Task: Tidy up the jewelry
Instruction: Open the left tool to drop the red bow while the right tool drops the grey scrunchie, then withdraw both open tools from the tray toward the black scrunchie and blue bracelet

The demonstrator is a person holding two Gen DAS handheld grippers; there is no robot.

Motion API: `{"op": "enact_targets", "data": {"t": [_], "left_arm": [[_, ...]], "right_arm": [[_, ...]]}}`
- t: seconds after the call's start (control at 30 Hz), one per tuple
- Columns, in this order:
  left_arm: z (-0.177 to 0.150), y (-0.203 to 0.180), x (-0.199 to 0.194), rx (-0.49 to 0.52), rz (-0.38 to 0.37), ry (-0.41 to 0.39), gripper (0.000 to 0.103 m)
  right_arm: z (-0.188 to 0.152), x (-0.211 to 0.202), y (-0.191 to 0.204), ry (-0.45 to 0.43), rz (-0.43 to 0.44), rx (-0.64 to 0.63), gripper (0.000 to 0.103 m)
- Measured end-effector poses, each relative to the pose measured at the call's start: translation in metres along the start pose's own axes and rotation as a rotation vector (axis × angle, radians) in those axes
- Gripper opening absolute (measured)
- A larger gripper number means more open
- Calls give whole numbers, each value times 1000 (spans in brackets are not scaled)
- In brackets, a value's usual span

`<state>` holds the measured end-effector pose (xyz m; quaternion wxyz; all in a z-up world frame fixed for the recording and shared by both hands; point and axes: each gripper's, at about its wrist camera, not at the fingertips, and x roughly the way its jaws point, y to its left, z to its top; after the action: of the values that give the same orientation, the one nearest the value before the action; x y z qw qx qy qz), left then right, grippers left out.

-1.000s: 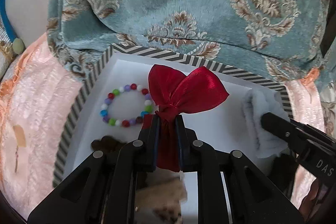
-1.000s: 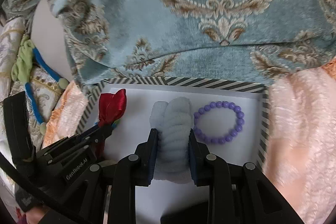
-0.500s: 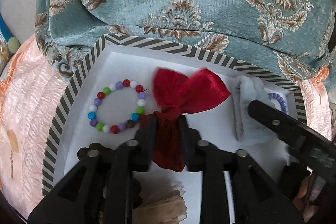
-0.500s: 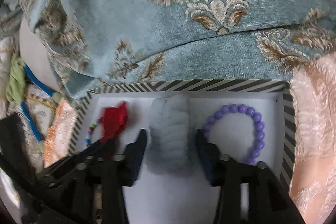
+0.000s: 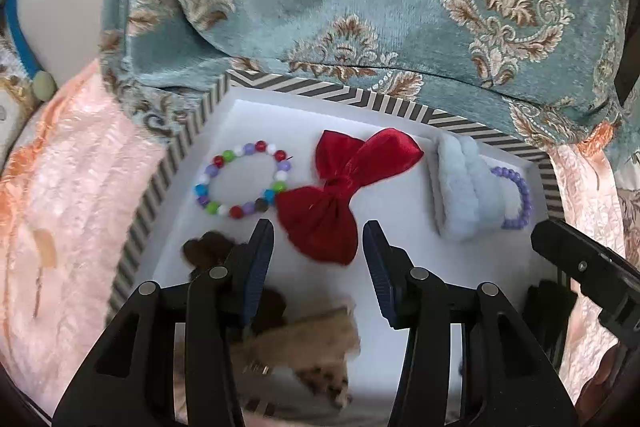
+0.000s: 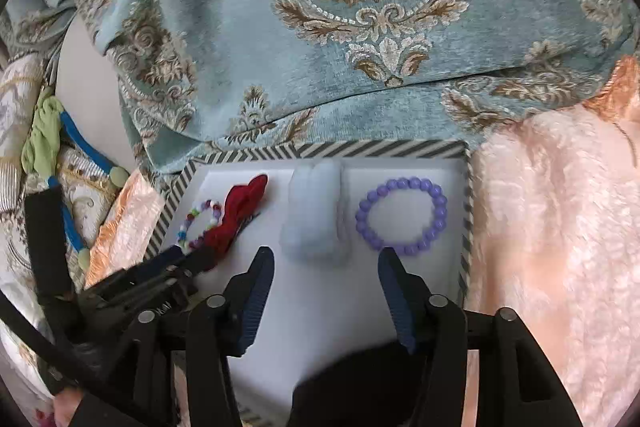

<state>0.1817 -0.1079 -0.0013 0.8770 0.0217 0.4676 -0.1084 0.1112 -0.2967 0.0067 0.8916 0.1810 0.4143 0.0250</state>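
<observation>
Teal brocade fabric (image 6: 360, 39) with tan floral medallions behind; fluffy peach blanket (image 6: 560, 247) to the right and left of a shallow box (image 6: 384, 149) with a grey-and-white chevron rim and white floor. Ranged along the far side of the box floor, left to right: multicolour bead bracelet (image 5: 242, 179); red satin bow (image 5: 344, 187), flat, touching the bracelet's right edge; pale blue fluffy scrunchie (image 6: 316, 213), close to the far wall; purple bead bracelet (image 6: 402, 215), just beside the scrunchie and near the right wall, half hidden behind the scrunchie in the left wrist view. Left gripper (image 5: 318, 255): jaws spread wide, blue-padded fingers (image 5: 262, 259) flanking the near lobe of the bow, nothing held. Right gripper (image 6: 326, 285): jaws likewise wide apart and empty, fingertips just short of the scrunchie, right fingertip overlapping the near edge of the purple bracelet in the picture. Nearer the camera, under the left gripper: dark brown item (image 5: 208, 251) and blurred tan item (image 5: 304, 343), neither identifiable. At far left: green and blue cords (image 6: 56, 143) on pale patterned cloth.
</observation>
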Motion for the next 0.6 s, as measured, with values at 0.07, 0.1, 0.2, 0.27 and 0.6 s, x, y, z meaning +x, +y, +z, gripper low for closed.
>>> {"op": "enact_targets", "data": {"t": [0.07, 0.1, 0.2, 0.27, 0.6], "left_arm": [[-5, 3, -10, 1, 8, -11, 46], [-10, 8, -18, -1, 12, -17, 46], [-21, 8, -33, 1, 27, -34, 46], [-31, 12, -46, 1, 33, -42, 46], [-86, 26, -96, -14, 48, -77, 46]], "right_arm": [[-10, -8, 5, -2, -10, -17, 58], [-16, -11, 9, 2, -15, -28, 58], [-29, -21, 18, 7, -19, -47, 58], [-39, -30, 23, 5, -15, -51, 59], [-85, -68, 52, 1, 4, -83, 61]]}}
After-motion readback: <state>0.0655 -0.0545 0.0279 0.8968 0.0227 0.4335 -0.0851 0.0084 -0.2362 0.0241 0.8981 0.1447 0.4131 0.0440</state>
